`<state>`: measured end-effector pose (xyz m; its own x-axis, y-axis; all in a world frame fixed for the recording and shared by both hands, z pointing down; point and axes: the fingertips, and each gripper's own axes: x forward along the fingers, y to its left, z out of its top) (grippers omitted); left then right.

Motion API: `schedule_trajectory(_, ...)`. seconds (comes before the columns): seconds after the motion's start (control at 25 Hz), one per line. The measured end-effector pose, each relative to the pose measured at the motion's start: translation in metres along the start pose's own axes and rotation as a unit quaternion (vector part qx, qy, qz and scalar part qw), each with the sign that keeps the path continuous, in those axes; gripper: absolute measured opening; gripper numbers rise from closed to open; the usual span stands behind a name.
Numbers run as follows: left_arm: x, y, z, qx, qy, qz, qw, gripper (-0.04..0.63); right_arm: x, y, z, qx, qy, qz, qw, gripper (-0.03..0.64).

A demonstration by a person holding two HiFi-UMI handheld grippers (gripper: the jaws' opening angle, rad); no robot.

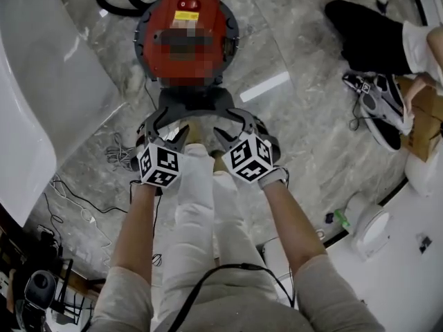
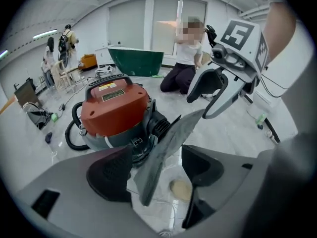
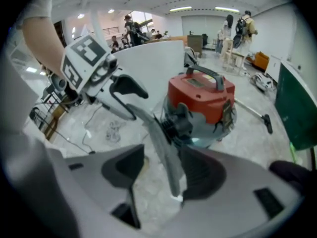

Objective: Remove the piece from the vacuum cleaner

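A grey marbled floor (image 1: 304, 144) is stretching through a bright open hall, loose cables (image 1: 118, 154) lying on it. The flat, dark grey piece (image 2: 168, 143) is sitting tilted just before the red vacuum cleaner (image 2: 114, 105), between the fingers of the left gripper (image 2: 156, 170) and right gripper (image 3: 161, 175), which are standing apart.

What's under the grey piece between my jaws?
Bare floor and what looks like a tan shoe tip show beneath the grey piece. Its joint with the vacuum cleaner is covered.

A glossy grey marbled floor (image 1: 297, 137) spreads around a dark green tub (image 2: 136, 62). Tall pale window panels (image 2: 166, 16) stand behind the tub, pale chairs (image 2: 62, 76) to its left, and strip lights (image 2: 45, 33) on the ceiling above.
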<state>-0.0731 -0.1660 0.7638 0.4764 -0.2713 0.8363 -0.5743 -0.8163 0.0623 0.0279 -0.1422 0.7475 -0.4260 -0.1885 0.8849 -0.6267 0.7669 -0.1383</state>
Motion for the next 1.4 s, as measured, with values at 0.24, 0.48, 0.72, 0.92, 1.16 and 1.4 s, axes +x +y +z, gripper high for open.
schedule_trajectory(0.24,0.027,-0.007,-0.019,0.059,0.035,-0.007,0.9976,0.311,0.028,-0.001,-0.011,-0.041,0.024,-0.004,0.999,0.221)
schedule_trajectory(0.48,0.040,-0.003,-0.026,0.117,0.042,0.018,0.9921,0.311,0.047,-0.007,-0.016,-0.068,0.032,-0.011,0.997,0.221)
schedule_trajectory(0.72,0.051,0.002,-0.029,0.156,0.047,0.027,0.9862,0.287,0.061,-0.010,-0.016,-0.095,0.042,-0.021,0.994,0.219)
schedule_trajectory(0.92,0.052,0.002,-0.028,0.160,0.052,0.034,0.9851,0.049,0.060,-0.008,-0.020,-0.116,0.047,-0.037,0.991,0.104)
schedule_trajectory(1.16,0.049,0.001,-0.028,0.163,0.049,0.038,0.9846,0.034,0.055,-0.012,-0.016,-0.133,0.042,-0.054,0.989,0.031)
schedule_trajectory(1.4,0.043,0.001,-0.027,0.154,0.041,0.045,0.9863,0.034,0.048,-0.001,-0.017,-0.134,0.034,-0.054,0.989,0.028)
